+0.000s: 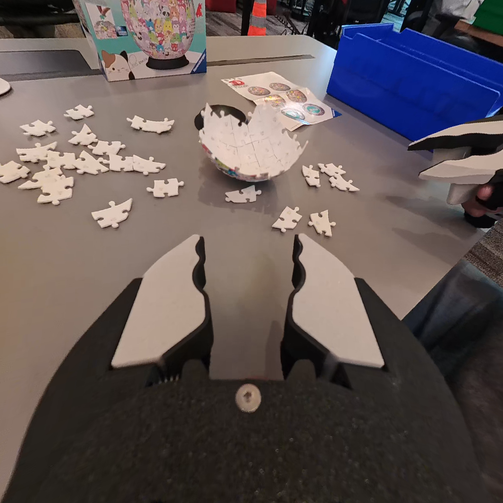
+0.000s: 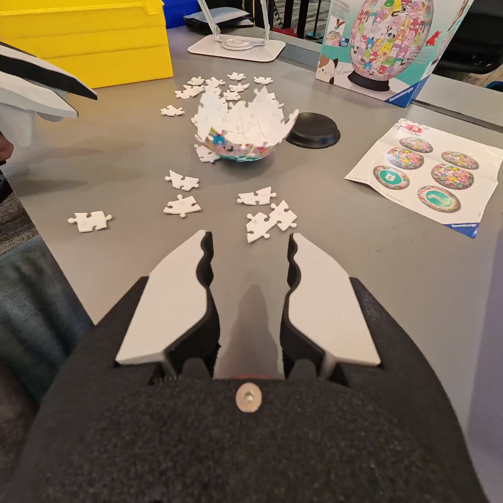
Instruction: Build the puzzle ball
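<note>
Puzzle ball (image 1: pixel 246 148) shell partly hides black stand (image 1: pixel 217 114).

left tool (image 1: pixel 248 239) agape, right tool (image 2: pixel 250 236) agape, empty

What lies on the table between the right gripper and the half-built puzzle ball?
In the right wrist view, loose white puzzle pieces lie on the grey table between the right gripper and the half-built puzzle ball.
</note>
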